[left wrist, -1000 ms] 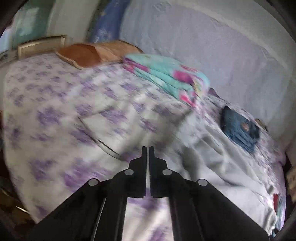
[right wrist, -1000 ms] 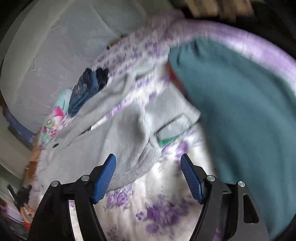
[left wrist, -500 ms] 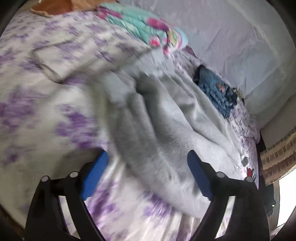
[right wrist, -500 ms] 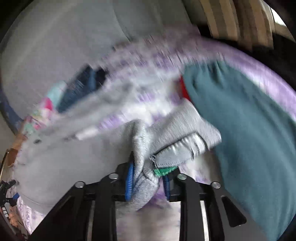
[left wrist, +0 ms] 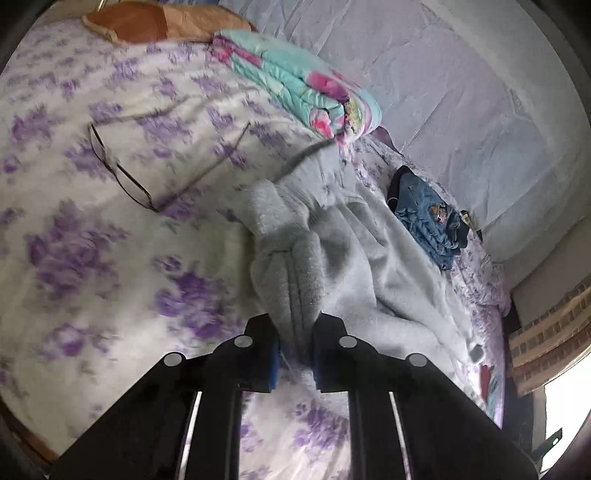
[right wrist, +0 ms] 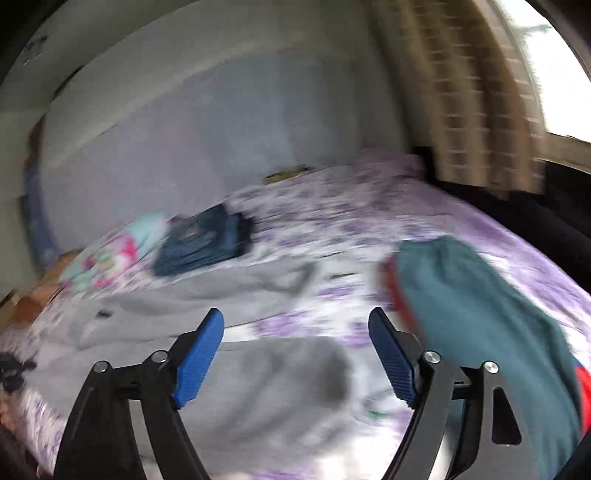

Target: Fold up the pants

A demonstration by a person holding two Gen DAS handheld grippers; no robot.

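Note:
Grey sweatpants (left wrist: 369,266) lie crumpled across a bed with a purple-flowered sheet (left wrist: 92,258). My left gripper (left wrist: 295,325) is shut on a bunched fold of the grey fabric, which rises out from between its blue pads. In the right wrist view the same pants (right wrist: 258,387) spread out below and to the left. My right gripper (right wrist: 295,332) hovers above them, its jaws opening wide. Nothing sits between its blue pads (right wrist: 199,354). This view is blurred by motion.
Folded blue jeans (left wrist: 428,218) and a folded teal floral blanket (left wrist: 303,85) lie along the wall side. A brown pillow (left wrist: 159,26) is at the head. A thin wire frame (left wrist: 122,173) rests on the sheet. A teal garment (right wrist: 480,314) lies right of the pants, below a curtain (right wrist: 461,92).
My left gripper went from shut and empty to wide open over the pants, then closed on a fold. My right gripper pinched the grey fabric, then let go and rose.

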